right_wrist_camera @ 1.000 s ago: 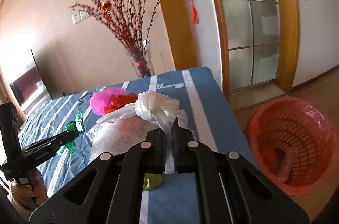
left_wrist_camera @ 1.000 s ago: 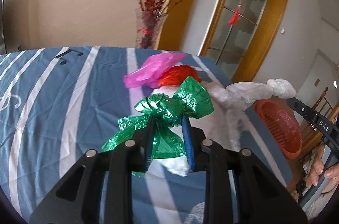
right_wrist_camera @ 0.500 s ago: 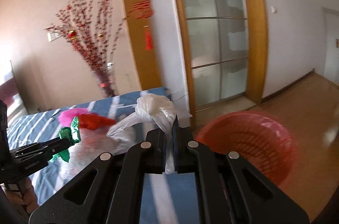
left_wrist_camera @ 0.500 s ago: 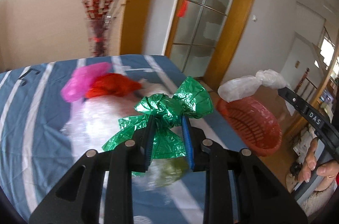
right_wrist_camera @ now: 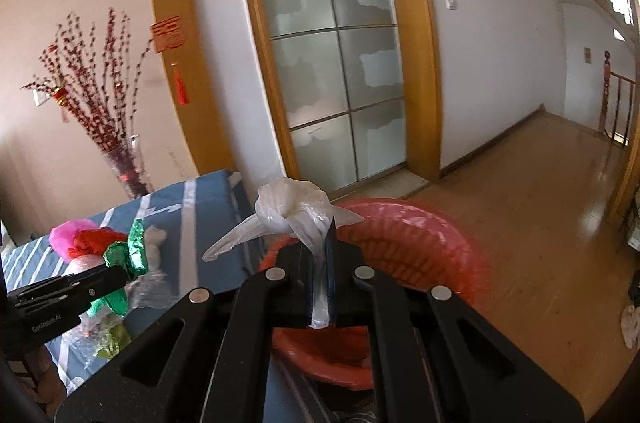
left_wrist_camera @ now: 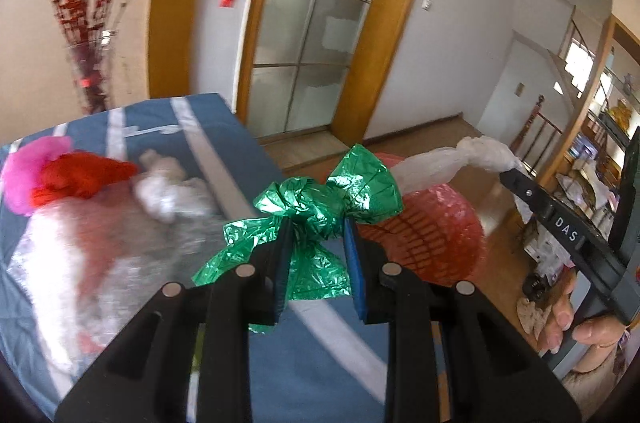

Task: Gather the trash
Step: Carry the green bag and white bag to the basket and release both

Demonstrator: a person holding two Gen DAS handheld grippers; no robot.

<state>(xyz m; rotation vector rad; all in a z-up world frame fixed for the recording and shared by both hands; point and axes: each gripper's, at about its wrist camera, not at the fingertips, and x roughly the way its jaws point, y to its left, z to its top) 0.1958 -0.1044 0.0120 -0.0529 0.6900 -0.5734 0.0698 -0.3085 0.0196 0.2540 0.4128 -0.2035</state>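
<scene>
My left claw [left_wrist_camera: 316, 255] is pinching a knotted green bag [left_wrist_camera: 320, 207], its blue pads pressed against the crumpled plastic on both sides, with the knot and one flared end sticking up above the fingertips. My right claw [right_wrist_camera: 320, 263] is pressed almost together on the thin tail of a knotted white bag [right_wrist_camera: 292, 211], whose bulb sits just above the tips.

In the left view, the green bag hangs over the right edge of the table [left_wrist_camera: 224, 127], which wears a blue cloth with white stripes. Just beyond and to the right of it stands a red basket [left_wrist_camera: 440, 243] on the wooden floor [right_wrist_camera: 540, 183]. The white bag shows there too, stretched out from the tip of my right claw, above the basket's far side. My right hand [left_wrist_camera: 572, 319] grips that tool's handle at the near right.

In the right view, the white bag is over the near left part of the basket's rim, and the basket lies directly past my fingers.

On the table to the left are more scraps: a pink bag [left_wrist_camera: 28, 175] touching a red bag [left_wrist_camera: 76, 179], a small white wad [left_wrist_camera: 164, 187], and a large clear crinkled bag [left_wrist_camera: 92, 263], blurred. At the far left a glass vase [right_wrist_camera: 128, 167] holds red-berried branches, beside a frosted glass door [right_wrist_camera: 332, 63] framed in wood.
</scene>
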